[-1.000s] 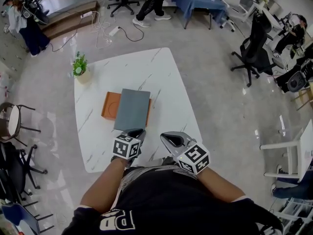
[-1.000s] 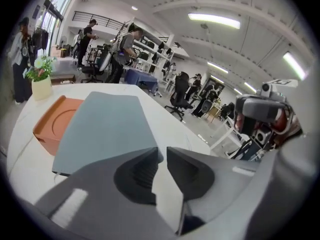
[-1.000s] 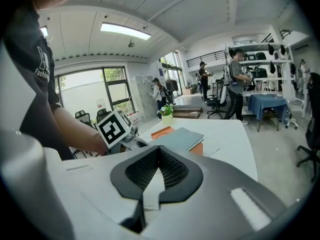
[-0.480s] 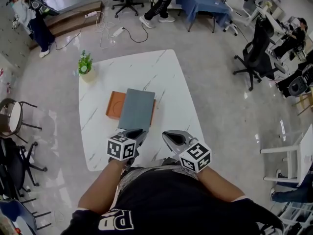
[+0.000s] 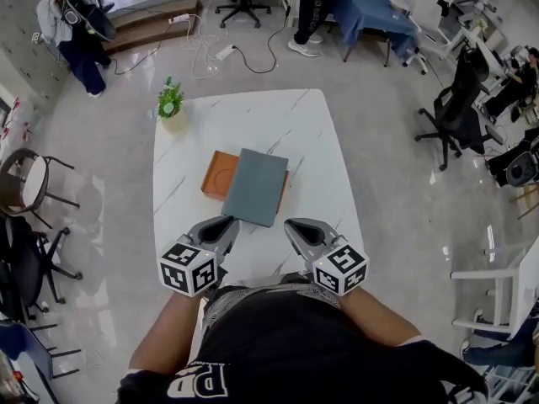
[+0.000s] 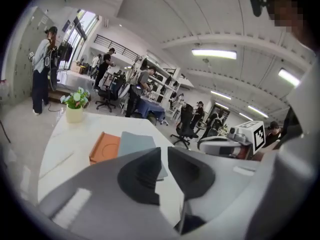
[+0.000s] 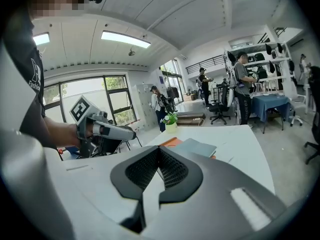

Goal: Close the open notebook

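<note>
A grey-covered notebook (image 5: 257, 185) lies flat and closed on the white marble table (image 5: 278, 124), partly over an orange flat tray-like thing (image 5: 217, 175). It also shows in the left gripper view as the notebook (image 6: 135, 143) and in the right gripper view as the notebook (image 7: 196, 146). My left gripper (image 5: 225, 224) hovers at the table's near edge, just short of the notebook's near left corner, jaws together and empty. My right gripper (image 5: 296, 225) sits beside it to the right, shut and empty. Neither touches the notebook.
A small potted plant (image 5: 172, 106) stands at the table's far left corner. Office chairs (image 5: 459, 99) stand to the right, round chairs (image 5: 25, 183) to the left. People stand at the back of the room, and cables (image 5: 215, 53) trail on the floor beyond the table.
The head view has swung, so the table sits further right in frame. My left gripper has drawn back and leftward toward my body. The notebook has stayed closed and still.
</note>
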`<state>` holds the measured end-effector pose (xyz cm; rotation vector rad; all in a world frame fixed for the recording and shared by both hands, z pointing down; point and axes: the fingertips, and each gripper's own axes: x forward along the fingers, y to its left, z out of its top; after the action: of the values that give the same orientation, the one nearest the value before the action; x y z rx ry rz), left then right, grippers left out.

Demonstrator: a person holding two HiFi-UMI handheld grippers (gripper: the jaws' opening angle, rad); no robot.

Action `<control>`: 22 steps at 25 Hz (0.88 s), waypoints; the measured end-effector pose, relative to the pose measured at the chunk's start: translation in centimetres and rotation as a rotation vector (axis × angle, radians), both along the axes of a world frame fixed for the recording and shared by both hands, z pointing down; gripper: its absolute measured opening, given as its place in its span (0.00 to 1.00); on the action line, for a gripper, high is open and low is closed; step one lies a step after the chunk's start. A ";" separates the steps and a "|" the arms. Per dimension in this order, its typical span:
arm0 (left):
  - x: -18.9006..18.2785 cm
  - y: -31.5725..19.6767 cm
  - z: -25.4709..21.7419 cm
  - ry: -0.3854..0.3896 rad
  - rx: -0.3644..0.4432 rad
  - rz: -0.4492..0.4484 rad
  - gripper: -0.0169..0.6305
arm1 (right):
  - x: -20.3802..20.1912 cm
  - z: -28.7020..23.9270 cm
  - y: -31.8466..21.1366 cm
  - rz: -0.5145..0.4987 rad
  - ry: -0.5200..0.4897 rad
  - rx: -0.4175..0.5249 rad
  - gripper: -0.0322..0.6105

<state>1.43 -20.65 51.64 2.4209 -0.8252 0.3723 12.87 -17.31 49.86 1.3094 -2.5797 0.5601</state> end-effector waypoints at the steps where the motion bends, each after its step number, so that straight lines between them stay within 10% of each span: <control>1: -0.6 0.0 -0.5 0.001 0.019 -0.013 0.17 | -0.3 -0.1 -0.1 -0.003 0.002 0.004 0.05; 22: -6.9 1.2 -0.1 -0.128 0.096 -0.096 0.12 | -3.6 1.9 -1.6 -0.056 0.049 -0.068 0.05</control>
<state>-5.44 -19.46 51.57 2.4545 -1.0334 0.4642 9.25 -18.89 51.79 1.2103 -2.5255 0.5930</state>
